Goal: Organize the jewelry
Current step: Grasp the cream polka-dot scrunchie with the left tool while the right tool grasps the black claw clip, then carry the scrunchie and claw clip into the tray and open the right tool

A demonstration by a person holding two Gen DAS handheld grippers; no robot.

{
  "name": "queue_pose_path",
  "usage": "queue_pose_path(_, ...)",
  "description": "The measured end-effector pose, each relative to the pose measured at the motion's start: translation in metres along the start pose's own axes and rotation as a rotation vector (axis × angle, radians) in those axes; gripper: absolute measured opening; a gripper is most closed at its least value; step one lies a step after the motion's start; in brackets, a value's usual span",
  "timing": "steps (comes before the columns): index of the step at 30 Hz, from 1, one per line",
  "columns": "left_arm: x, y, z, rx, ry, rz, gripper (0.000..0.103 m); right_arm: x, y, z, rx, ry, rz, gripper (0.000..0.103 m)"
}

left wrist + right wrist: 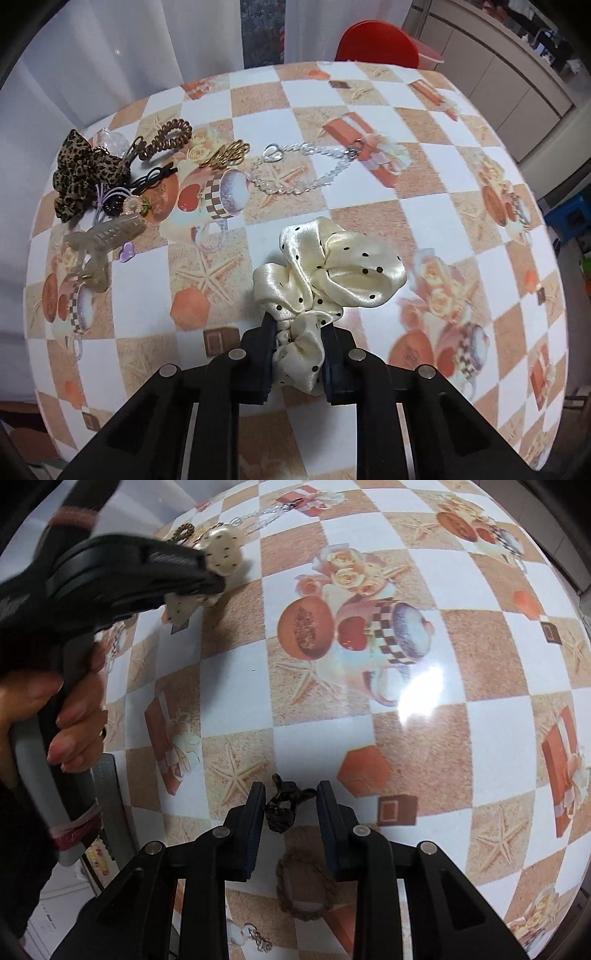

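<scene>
The left gripper has its jaws nearly closed on the near end of a cream polka-dot scrunchie; the pads pinch the fabric. The scrunchie's long axis runs from the fingers away toward the far right, its puffed loop spread over the checked tablecloth. The right gripper has its jaws partly open around a small black claw clip, which stands between the pads; whether they touch it I cannot tell. The clip's long axis runs near to far. A brown braided hair tie lies nearer. At far left sits a heap of hair accessories, and beside it a clear bead bracelet.
</scene>
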State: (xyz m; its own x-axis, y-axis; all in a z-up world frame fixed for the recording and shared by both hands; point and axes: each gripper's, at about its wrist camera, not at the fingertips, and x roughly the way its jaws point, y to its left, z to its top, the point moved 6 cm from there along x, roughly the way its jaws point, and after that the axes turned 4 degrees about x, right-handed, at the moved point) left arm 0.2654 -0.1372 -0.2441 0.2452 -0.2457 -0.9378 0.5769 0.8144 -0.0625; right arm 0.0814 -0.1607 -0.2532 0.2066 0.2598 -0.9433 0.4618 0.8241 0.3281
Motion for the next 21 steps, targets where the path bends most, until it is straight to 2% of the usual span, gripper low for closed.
queue_pose_path(5,-0.025,-0.010,-0.011,0.013,-0.022,-0.032,0.024,-0.011,-0.009,-0.007,-0.003,-0.002,0.006,0.031)
queue_pose_path(14,-0.071,-0.013,-0.048,0.010,-0.031,-0.062,0.024,-0.042,-0.021,-0.019,-0.013,-0.019,0.001,0.031)
queue_pose_path(21,-0.103,-0.006,-0.081,-0.016,-0.039,-0.080,0.024,-0.051,-0.012,-0.030,-0.022,-0.032,-0.009,0.031)
